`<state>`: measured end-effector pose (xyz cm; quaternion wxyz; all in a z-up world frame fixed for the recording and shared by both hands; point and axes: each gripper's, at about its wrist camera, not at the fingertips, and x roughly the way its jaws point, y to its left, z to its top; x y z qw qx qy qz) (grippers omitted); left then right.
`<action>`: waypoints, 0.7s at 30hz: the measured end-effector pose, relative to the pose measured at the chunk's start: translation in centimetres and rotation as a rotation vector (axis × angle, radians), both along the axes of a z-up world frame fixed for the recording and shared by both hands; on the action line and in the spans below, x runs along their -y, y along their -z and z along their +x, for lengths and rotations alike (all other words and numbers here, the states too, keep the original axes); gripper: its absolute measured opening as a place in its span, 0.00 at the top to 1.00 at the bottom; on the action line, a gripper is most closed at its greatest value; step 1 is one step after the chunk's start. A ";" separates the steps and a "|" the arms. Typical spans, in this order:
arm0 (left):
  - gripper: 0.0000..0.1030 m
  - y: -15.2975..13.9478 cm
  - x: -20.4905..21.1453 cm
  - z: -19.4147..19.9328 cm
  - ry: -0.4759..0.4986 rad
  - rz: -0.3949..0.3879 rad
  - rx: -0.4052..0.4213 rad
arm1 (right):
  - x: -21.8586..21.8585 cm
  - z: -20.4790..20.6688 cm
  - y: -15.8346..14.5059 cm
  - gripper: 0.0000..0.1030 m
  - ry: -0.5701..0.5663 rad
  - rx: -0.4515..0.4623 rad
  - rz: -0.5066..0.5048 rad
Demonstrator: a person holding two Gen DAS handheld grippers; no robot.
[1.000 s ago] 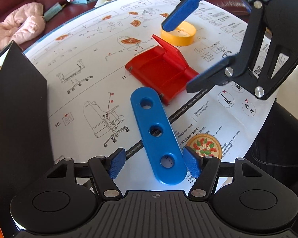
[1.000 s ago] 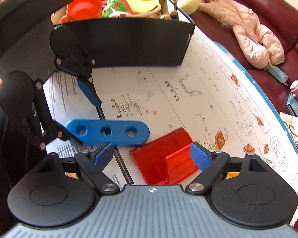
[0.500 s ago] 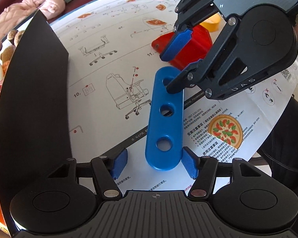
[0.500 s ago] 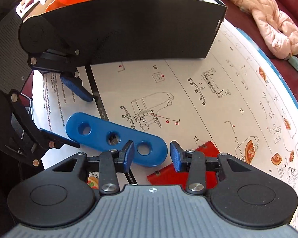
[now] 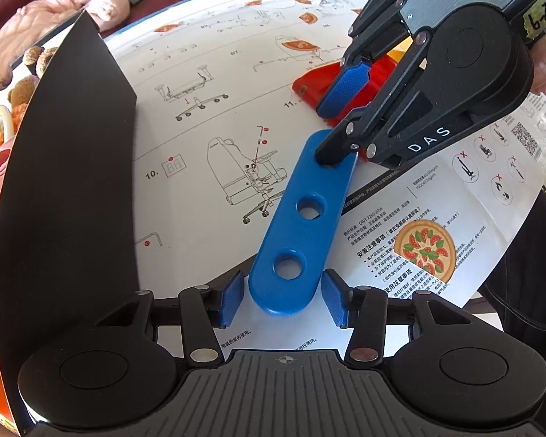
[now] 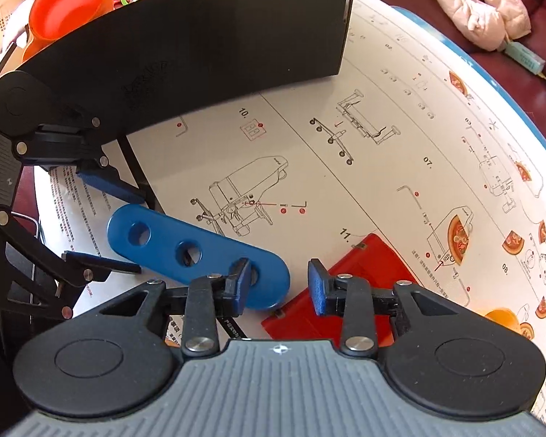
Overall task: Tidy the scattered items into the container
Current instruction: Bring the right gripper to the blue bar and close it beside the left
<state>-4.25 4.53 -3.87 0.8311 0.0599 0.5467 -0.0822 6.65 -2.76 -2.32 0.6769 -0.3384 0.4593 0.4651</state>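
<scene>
Now the blue three-hole bar [image 5: 302, 225] is lain flat on the instruction sheet [image 5: 214, 109] over the worktop, just beside the black container [image 5: 65, 189]. A second ago both sets of fingers stood wide; since then each has been narrowed about an opposite end of the bar. The left gripper [image 5: 282, 296] is closing, its pads not yet seen to press. The right gripper [image 6: 278, 286] is closing too, contact unclear. A two-handed lift into the container seems prepared. The red piece [image 6: 345, 284] is left touching the bar.
</scene>
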 end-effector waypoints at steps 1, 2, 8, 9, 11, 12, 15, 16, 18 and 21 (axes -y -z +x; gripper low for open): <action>0.40 0.0 0.0 0.0 -0.003 -0.001 0.000 | 0.0 0.1 0.0 0.62 0.007 -0.010 -0.001; 0.39 0.0 -0.1 0.1 -0.009 0.000 0.000 | 0.0 0.3 0.0 0.63 0.019 -0.026 0.000; 0.44 -0.1 -0.2 -0.1 -0.020 0.001 -0.004 | 1.0 -2.0 -0.1 0.75 0.018 -0.048 -0.008; 0.44 -0.2 -0.1 -0.2 -0.015 0.002 -0.002 | 1.5 -2.5 -0.1 0.76 0.028 -0.053 -0.006; 0.44 -0.2 0.1 -0.3 -0.010 0.003 0.001 | 2.8 -2.8 -0.1 0.77 0.068 -0.096 0.002; 0.39 -0.3 0.1 -0.3 -0.008 -0.001 0.001 | 3.4 -3.0 -0.1 0.78 0.082 -0.107 0.004; 0.39 -0.3 0.5 -0.1 0.006 -0.015 0.002 | 5.3 -3.7 -0.1 0.78 0.119 -0.114 0.002; 0.39 -0.3 0.8 0.0 0.017 -0.012 0.004 | 5.9 -3.7 -0.1 0.78 0.135 -0.116 0.004; 0.39 -0.3 1.3 0.1 0.043 -0.002 0.008 | 6.9 -3.5 -0.1 0.78 0.169 -0.123 0.012; 0.37 -1.0 1.7 0.0 0.074 0.005 0.027 | 7.8 -3.3 -0.4 0.75 0.201 -0.127 0.027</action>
